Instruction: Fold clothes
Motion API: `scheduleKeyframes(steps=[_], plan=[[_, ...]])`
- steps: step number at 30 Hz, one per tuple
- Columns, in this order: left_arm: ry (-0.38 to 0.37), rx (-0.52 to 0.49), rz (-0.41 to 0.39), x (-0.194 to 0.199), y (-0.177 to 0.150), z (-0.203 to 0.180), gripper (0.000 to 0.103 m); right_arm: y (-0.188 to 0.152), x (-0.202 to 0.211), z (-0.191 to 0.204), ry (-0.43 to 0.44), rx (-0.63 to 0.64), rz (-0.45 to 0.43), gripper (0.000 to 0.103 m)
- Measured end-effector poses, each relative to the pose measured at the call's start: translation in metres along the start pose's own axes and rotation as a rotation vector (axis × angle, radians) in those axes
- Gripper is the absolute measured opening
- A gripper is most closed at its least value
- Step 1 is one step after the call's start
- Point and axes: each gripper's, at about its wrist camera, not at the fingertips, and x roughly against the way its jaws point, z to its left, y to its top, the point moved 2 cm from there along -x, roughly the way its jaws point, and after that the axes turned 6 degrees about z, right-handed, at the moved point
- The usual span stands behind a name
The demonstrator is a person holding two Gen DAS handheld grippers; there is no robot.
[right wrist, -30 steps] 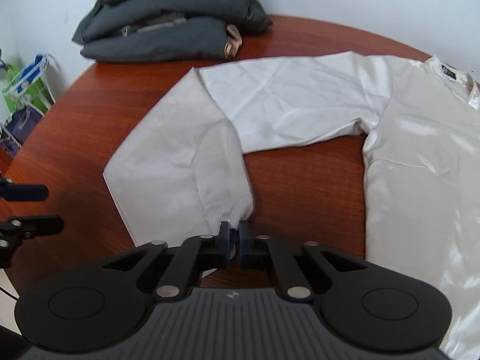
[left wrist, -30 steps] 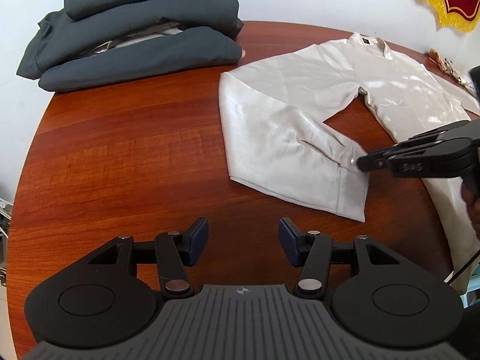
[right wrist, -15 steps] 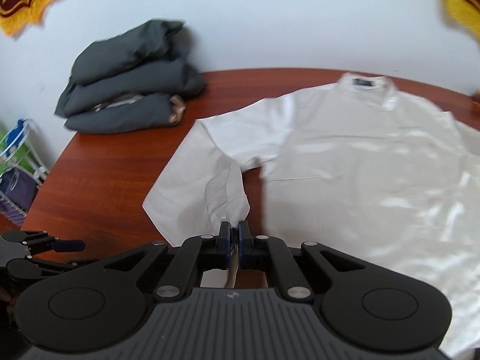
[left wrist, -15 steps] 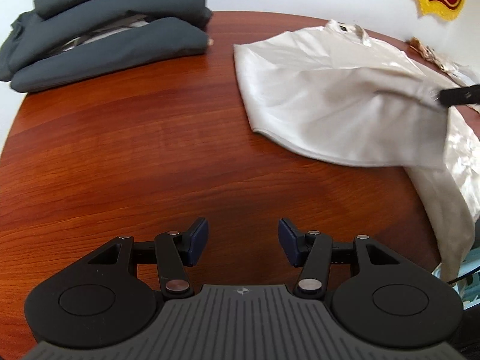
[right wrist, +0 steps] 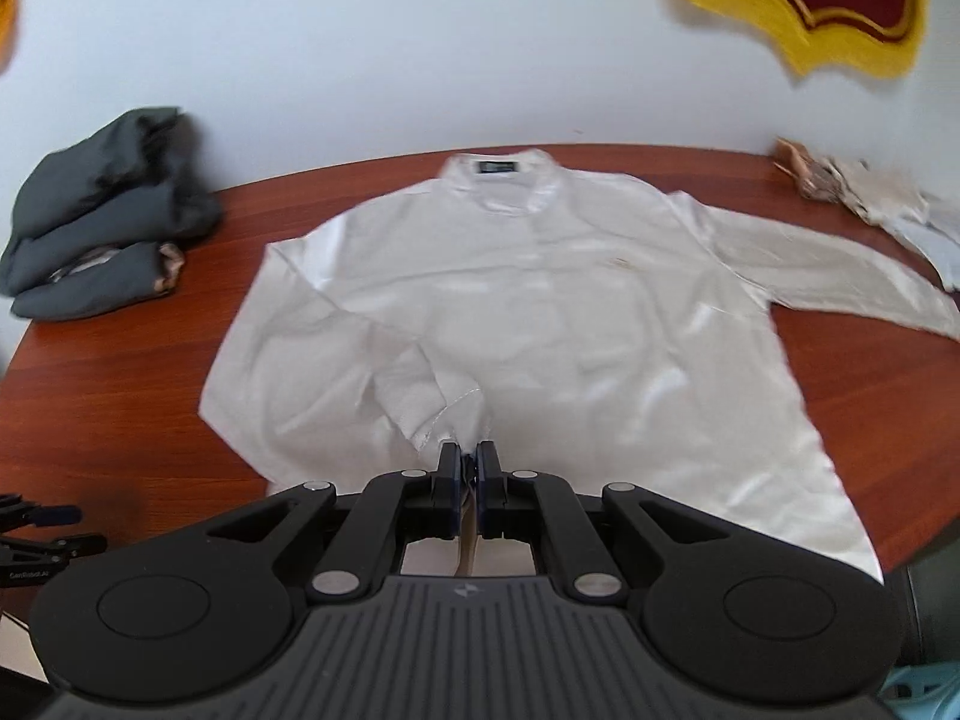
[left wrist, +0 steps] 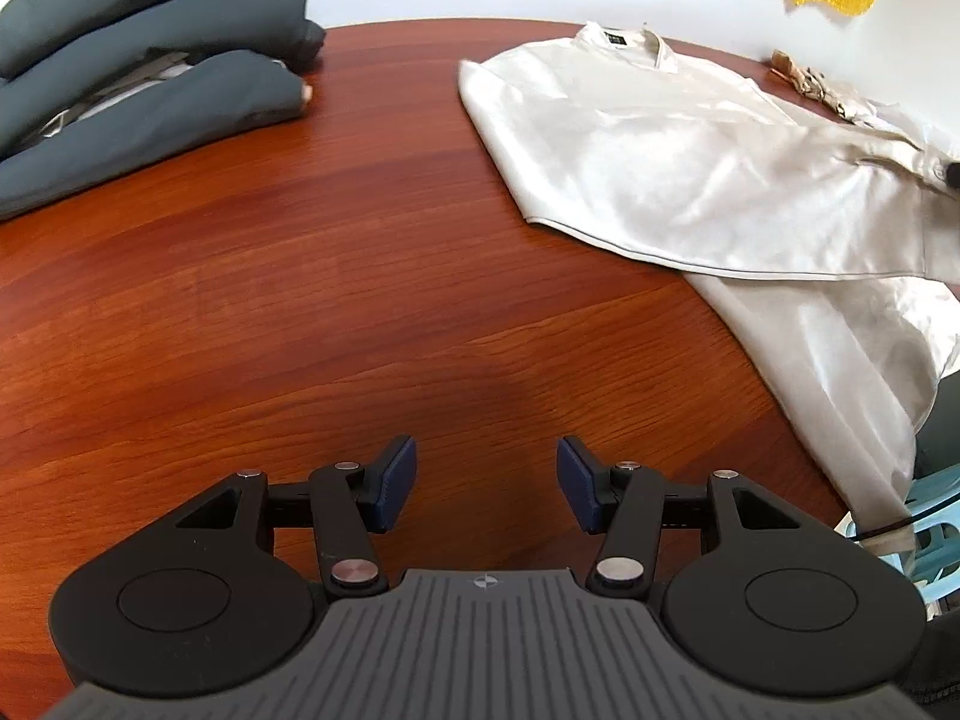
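Right claw (right wrist: pixel 470 461) grips sleeve (right wrist: pixel 420 384) — left view misses.

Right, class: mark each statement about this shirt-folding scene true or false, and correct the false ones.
1. The right gripper has its fingers shut on the white shirt's sleeve cuff. True.
2. The left gripper holds the shirt's hem. False: it is open over the bare wooden table.
3. Dark folded clothes lie on the table. True.
4. The shirt is black. False: it is white.
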Motion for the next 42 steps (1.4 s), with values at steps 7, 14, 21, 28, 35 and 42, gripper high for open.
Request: scheduleKeyframes(steps=[7,14,21,28,35,42], plan=[[-0.034,-0.021,0.001,-0.005,0.009,-0.049,0.055,0.001,-0.001,-0.051,0.074,-0.018,0.033,0.005],[-0.108,-0.122,0.037,-0.025,0.015,-0.094,0.055,-0.008,-0.004,-0.039,0.127,-0.035,0.039,0.005],[-0.181,-0.222,0.074,-0.045,0.021,-0.138,0.055,-0.012,0.002,-0.036,0.101,-0.052,0.027,0.005],[-0.162,-0.195,0.132,-0.068,0.020,-0.144,0.055,0.003,0.014,-0.068,0.087,-0.049,0.002,0.005],[-0.104,-0.111,0.102,-0.072,0.017,-0.145,0.056,0.018,0.020,-0.117,0.102,-0.043,-0.002,0.005],[-0.024,-0.070,0.081,-0.071,0.009,-0.154,0.059,0.009,-0.013,-0.161,0.127,-0.050,0.081,0.005]])
